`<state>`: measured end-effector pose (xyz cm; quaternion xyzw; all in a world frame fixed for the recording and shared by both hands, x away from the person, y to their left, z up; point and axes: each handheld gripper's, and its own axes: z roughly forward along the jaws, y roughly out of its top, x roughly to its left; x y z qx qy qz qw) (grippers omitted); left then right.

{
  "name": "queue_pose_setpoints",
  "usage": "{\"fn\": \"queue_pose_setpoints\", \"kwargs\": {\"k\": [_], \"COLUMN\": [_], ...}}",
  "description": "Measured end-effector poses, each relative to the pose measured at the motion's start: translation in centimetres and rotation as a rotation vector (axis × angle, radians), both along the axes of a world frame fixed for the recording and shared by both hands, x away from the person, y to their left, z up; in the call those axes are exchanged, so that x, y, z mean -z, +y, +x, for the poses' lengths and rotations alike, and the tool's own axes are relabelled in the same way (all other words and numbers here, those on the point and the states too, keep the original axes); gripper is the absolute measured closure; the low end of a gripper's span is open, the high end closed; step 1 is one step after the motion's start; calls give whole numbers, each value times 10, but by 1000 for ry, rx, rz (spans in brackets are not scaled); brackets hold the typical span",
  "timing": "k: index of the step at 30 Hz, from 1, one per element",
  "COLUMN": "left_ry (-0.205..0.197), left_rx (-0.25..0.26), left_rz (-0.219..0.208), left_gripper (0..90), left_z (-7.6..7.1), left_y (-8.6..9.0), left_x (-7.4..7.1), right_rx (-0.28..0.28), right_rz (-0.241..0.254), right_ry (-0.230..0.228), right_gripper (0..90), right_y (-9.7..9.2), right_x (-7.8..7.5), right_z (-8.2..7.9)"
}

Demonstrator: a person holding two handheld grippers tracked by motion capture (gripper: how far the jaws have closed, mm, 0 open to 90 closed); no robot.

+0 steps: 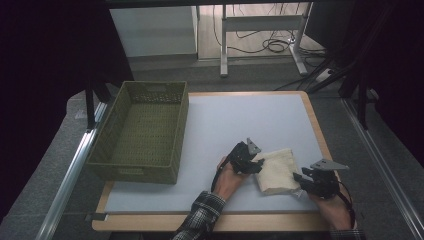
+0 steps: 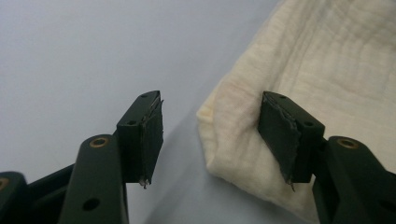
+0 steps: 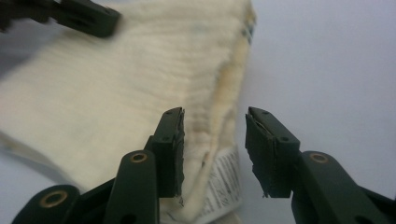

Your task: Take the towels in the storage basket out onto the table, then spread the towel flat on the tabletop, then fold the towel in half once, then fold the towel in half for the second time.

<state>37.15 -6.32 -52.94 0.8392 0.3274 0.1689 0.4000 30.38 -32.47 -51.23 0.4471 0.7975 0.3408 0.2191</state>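
My left claw (image 1: 256,164) is spread wide at the left corner of the folded cream cotton cloth (image 1: 277,171), which lies near the desk's (image 1: 240,120) front right corner. My right claw (image 1: 302,178) gapes too, straddling the cloth's right edge by its white printed label (image 3: 226,179). A woven olive-green rectangular basket (image 1: 142,131) sits along the desk's left edge.

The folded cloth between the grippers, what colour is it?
Cream, with a fine ribbed weave. The folded cloth shows best in the left gripper view.
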Motion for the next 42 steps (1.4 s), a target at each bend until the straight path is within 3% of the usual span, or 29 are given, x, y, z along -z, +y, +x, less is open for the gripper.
{"fn": "queue_pose_setpoints", "kwargs": {"k": [5, 10, 13, 16, 20, 24, 28, 33, 35, 38, 42], "left_ry": [-27, -2, 15, -21, -9, 34, 67, 106, 115, 128, 137], "left_rx": [-28, -51, -58, -56, -50, -43, -30, -8, -5, 2, 5], "left_rz": [-56, 38, 10, 20, -12, -47, -65, -52, -41, -38, -54], "left_gripper": [387, 388, 395, 383, 380, 388, 385, 360, 353, 354, 369], "left_z": [3, 16, 19, 15, 11, 10, 9, 12, 13, 14, 14], "left_y": [4, -6, -5, -2, 8, 19, 26, 24, 21, 19, 19], "left_x": [-13, -1, 4, -4, -13, -13, -9, -3, 0, 4, 6], "right_rx": [4, -1, 1, 4, 9, -7, -26, -21, -21, -20, -29], "right_rz": [15, 14, 22, 31, 50, 97, 109, 112, 92, 59, 61], "right_ry": [5, 5, 7, 7, 1, 6, 47, 94, 86, 76, 90], "right_gripper": [573, 573, 569, 565, 530, 487, 430, 405, 403, 421, 568], "right_y": [-5, -4, -5, -6, -7, -11, -12, -9, -5, 1, 6], "right_x": [7, 8, 9, 9, 4, -4, -3, 7, 8, 8, 7], "right_z": [-1, 0, 0, 0, -3, -10, -13, -9, -9, -9, -11]}}
